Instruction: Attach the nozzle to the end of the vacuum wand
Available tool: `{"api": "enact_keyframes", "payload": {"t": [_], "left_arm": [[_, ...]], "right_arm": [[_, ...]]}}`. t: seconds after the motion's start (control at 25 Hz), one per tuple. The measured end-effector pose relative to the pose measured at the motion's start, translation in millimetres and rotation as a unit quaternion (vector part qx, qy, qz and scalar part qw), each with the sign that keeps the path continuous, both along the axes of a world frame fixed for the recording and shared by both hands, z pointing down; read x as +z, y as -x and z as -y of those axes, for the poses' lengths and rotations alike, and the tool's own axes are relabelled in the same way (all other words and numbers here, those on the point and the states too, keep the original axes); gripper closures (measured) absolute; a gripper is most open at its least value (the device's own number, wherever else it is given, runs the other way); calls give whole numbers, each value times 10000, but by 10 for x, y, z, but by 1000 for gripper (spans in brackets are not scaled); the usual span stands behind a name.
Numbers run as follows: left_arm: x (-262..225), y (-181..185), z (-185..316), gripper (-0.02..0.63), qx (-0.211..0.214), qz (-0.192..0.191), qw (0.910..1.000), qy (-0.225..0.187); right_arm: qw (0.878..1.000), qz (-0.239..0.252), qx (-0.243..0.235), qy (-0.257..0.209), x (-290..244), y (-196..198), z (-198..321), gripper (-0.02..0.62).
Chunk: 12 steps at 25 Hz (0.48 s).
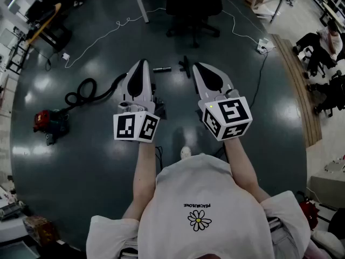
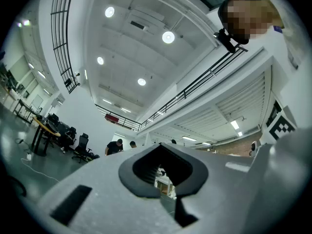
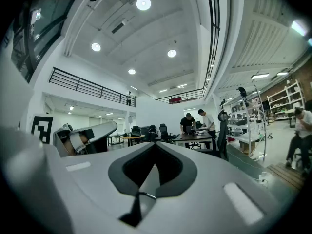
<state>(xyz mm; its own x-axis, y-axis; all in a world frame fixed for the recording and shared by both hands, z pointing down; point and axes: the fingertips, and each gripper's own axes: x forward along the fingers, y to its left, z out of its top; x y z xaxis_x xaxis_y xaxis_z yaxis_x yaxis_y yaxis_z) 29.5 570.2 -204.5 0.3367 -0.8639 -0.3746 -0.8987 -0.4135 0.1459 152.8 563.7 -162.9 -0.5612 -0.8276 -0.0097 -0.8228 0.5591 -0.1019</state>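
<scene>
White T-shirt point(image 1: 205, 209) fills the bottom of the head view, forearms up. Both grippers are raised in front, well above the floor.

Left gripper point(image 1: 142, 63): jaws together, nothing in them. Right gripper point(image 1: 197, 66): same, closed and empty.

Only the head view shows the floor parts. Left gripper view is tilted up: ceiling lights, balcony rail, a few people at far desks. Right gripper view looks level across the hall: two people at a desk point(image 3: 195, 138), with the left gripper at its left edge.

Nozzle point(image 1: 185, 66), the black T-shaped piece, lies on the dark floor point(image 1: 86, 161) just beside the right gripper's tip in the picture. Its long axis runs roughly away from the person.

Short grey tube point(image 1: 161, 69) lies crosswise just left of it, not touching.

Black hose point(image 1: 86, 90) curls from the red vacuum point(image 1: 51, 124) toward the left gripper, which hides its far end.

Office chair point(image 1: 188, 7) stands beyond, with white cable point(image 1: 118, 26) across the floor.
</scene>
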Motion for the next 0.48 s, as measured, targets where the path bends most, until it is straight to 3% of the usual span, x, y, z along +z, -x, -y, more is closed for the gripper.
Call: {"api": "enact_keyframes", "payload": {"t": [0.48], "left_arm": [[108, 299, 48, 604, 0, 10, 10000, 40]], "right_arm": [[10000, 61, -7, -62, -12, 242, 54, 588]]}}
